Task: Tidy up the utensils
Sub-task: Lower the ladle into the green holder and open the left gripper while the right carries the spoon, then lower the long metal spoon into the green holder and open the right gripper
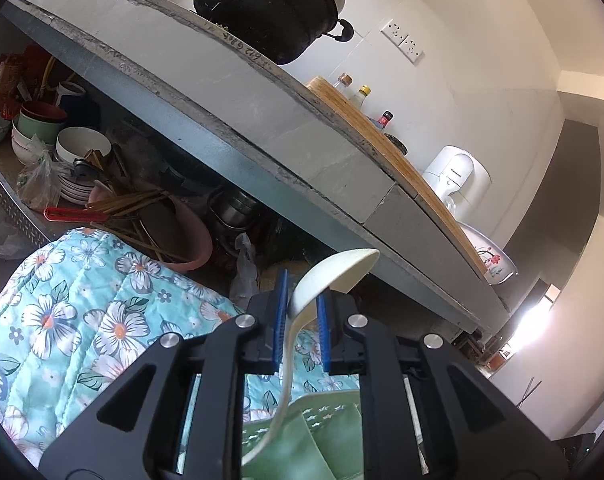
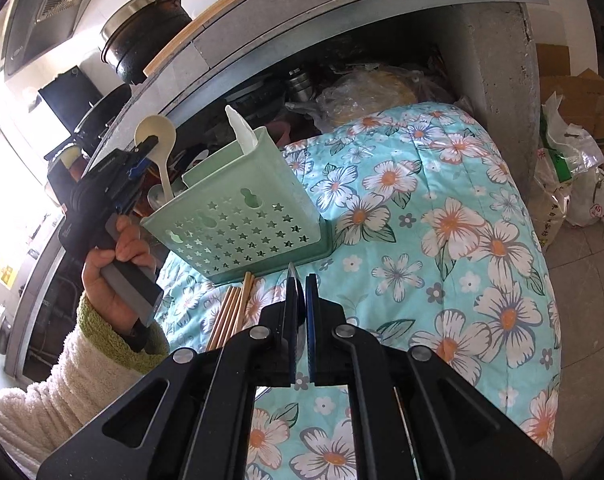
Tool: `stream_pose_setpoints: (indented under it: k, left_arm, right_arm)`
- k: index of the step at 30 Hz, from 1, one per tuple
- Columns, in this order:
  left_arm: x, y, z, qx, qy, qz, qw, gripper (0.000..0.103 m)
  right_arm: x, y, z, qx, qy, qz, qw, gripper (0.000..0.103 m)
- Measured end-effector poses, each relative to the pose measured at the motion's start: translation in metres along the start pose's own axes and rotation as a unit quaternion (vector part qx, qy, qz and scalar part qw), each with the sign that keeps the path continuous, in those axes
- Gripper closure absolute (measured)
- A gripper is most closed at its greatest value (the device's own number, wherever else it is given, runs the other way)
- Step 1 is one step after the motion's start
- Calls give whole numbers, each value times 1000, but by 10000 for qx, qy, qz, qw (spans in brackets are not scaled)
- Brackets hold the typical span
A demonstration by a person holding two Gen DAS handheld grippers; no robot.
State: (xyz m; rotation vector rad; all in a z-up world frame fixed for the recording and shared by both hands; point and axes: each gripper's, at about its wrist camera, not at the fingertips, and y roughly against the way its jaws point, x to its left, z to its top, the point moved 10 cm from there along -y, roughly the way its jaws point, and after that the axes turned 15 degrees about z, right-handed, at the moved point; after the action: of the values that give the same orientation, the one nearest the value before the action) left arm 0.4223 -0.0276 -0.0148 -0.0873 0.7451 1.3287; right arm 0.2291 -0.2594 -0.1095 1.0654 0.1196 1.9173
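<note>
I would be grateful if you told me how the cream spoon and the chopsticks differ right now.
The cream spoon is held by the left gripper above the green basket; the chopsticks lie loose on the floral quilt beside the basket. The spoon is pale and curved with a round bowl; the chopsticks are tan, straight and thin. Both are outside the basket.

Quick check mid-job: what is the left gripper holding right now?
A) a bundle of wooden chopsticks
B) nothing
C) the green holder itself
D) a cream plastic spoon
D: the left gripper is closed on the cream spoon, whose handle end dips into the green utensil holder; the chopsticks lie on the quilt.
</note>
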Motion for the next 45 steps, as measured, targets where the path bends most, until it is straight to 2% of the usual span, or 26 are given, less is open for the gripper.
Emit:
stream_pose_setpoints:
  k: [4, 6, 8, 9, 11, 14, 16, 18, 20, 24, 32, 37, 41, 45]
  left_arm:
    - [6, 9, -4, 181, 79, -77, 9998, 90]
    - [6, 15, -9, 312, -1, -126, 9994, 83]
    - [4, 24, -16, 458, -110, -175, 9987, 66]
    - [3, 28, -19, 542, -156, -190, 9982, 61]
    - [1, 41, -24, 628, -188, -321, 9973, 47]
    - [-2, 63, -25, 558, -271, -402, 9973, 34]
    - [-5, 79, -24, 453, -384, -443, 9973, 30]
    - [-7, 90, -26, 394, -618, -338, 9967, 26]
    - [-8, 98, -30, 407, -926, -106, 9948, 18]
    - [-1, 108, -49, 666, -1548, 385, 9850, 16]
    - [34, 111, -93, 1352, -2139, 1171, 9603, 12]
    - [47, 112, -113, 1595, -2408, 1470, 9460, 9]
    - [55, 113, -119, 1693, -2352, 1594, 9437, 8]
    - [64, 111, -126, 1849, -2291, 1789, 9388, 8]
  right_arm:
    - [0, 4, 0, -50, -22, 3, 10000, 99]
    - [0, 6, 1, -77, -38, 18, 10000, 99]
    - [1, 8, 1, -96, -30, 25, 9999, 99]
    - [2, 9, 2, -109, -20, 7, 9999, 99]
    - [3, 12, 3, -127, -16, 3, 9999, 99]
    - [7, 17, 7, -180, 47, -30, 9998, 99]
    - [12, 21, 13, -244, 124, -62, 9996, 99]
    - [17, 28, 21, -337, 226, -111, 9991, 99]
    - [23, 35, 33, -459, 364, -155, 9982, 99]
    - [41, 55, 69, -867, 670, -243, 9937, 99]
    - [94, 81, 161, -1732, 1426, -323, 9740, 99]
    - [116, 61, 199, -1973, 1855, -566, 9610, 99]
    - [121, 26, 214, -1944, 2113, -774, 9548, 99]
    - [118, -7, 210, -1780, 2399, -1020, 9489, 99]
